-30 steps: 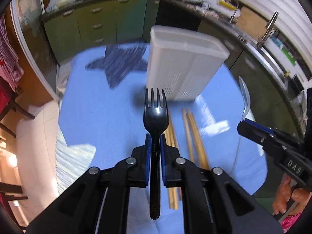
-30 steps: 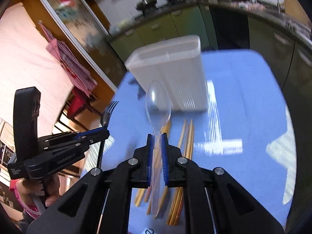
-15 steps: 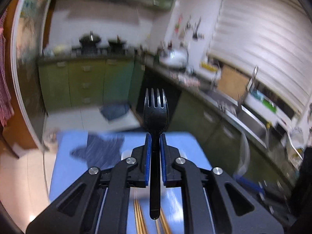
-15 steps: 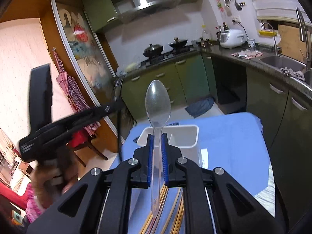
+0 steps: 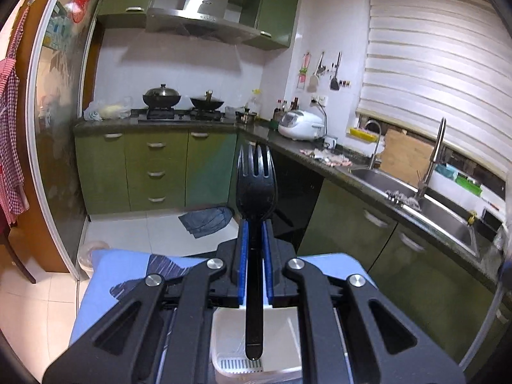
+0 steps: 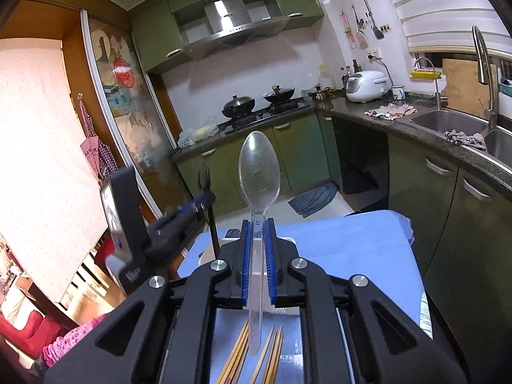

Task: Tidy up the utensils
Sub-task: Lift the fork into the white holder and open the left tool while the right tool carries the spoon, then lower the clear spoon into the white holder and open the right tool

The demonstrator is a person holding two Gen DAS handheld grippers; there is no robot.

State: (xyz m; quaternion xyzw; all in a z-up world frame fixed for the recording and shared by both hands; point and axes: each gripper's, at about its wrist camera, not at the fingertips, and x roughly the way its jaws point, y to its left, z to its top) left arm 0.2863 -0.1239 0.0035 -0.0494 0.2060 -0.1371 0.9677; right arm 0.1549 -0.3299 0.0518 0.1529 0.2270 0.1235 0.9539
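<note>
My left gripper is shut on a black plastic fork, tines up, handle hanging between the jaws. Right below it sits the white utensil box, its open top showing. A clear plastic spoon stands bowl up in my right gripper, which is shut on its handle. In the right wrist view the left gripper appears blurred at the left with the fork over the box's rim. Several wooden chopsticks lie on the blue cloth under the right gripper.
The table under the blue cloth ends toward a tiled floor with a blue rag. Green cabinets, a stove with pans, a rice cooker and a sink line the walls. A striped dark cloth lies on the table's far left.
Both grippers rose and tipped up from looking down at the table toward the kitchen. The left one moved over the white box. Fork and spoon stayed held.
</note>
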